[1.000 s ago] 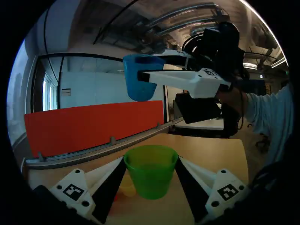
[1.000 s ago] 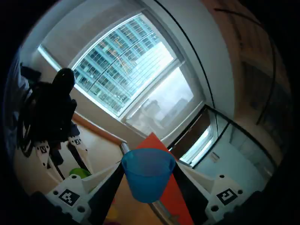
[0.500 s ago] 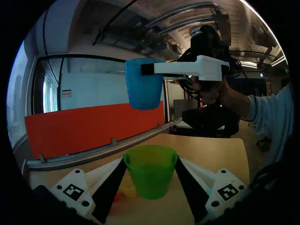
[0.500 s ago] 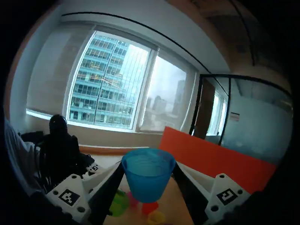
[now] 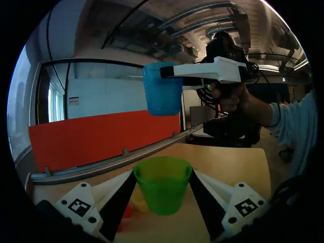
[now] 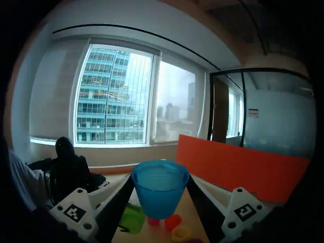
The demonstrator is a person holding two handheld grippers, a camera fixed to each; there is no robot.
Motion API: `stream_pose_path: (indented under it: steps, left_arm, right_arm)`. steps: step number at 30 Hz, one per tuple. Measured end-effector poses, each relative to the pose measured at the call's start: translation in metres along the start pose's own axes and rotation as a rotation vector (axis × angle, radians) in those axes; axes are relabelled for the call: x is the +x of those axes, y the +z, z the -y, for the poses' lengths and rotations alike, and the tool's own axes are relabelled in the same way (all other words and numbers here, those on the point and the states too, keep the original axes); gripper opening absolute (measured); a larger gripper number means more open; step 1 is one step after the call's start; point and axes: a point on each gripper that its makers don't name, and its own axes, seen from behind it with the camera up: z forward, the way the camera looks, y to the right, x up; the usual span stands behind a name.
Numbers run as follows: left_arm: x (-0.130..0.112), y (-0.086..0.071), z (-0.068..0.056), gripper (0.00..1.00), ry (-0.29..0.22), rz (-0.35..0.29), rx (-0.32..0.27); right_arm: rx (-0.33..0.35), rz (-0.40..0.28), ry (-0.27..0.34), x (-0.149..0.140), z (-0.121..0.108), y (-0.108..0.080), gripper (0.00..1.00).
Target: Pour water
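On the far left of the left gripper view: orange panel [image 5: 101,135] standing behind the table [image 5: 231,156], with a metal rail [image 5: 121,156] along its foot. Low left, just beside the near finger, a yellow cup [image 5: 137,201] and a red cup [image 5: 126,210] sit on the tabletop.

Centre: left gripper [image 5: 163,178] is clamped on the green cup [image 5: 163,190], both fingers pressing its sides. Cup is upright and low over the table (can't read whether it touches the top, or how full it is).

Above it, well apart: blue cup [image 5: 162,99], roughly upright, pinched near the rim by the right gripper [image 5: 164,79]. To the right of that, a hand [image 5: 227,91] is wrapped round the gripper's handle, and a light sleeve [image 5: 297,129] runs off at the right edge.

Right gripper view, left side: dark body of the left gripper in front of a big window [image 6: 117,105]. Green cup is low left, below the blue cup's level.

Centre: blue cup sits between both fingers, gripped, mouth open towards the camera; water level not readable.

Under it on the table are a pink cup [image 6: 153,221], the red cup and the yellow cup, close together. Right: orange panel, then a glass partition [image 6: 267,117] behind it.
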Motion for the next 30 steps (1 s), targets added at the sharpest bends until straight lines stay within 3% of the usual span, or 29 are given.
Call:
stream_pose_path:
  steps: [15,23,30]
  left_arm:
    - [-0.015,-0.021,0.024,0.88,-0.01,0.039,0.062]
    - [-0.018,-0.03,0.03,0.87,-0.008,0.054,0.078]
    - [-0.023,-0.032,0.028,0.87,-0.011,0.071,0.073]
  right_arm:
    - [-0.063,0.021,0.032,-0.026,-0.029,-0.029,0.91]
    - [-0.093,0.024,0.036,-0.036,-0.042,-0.045,0.91]
    - [-0.097,0.027,0.047,-0.048,-0.046,-0.054,0.91]
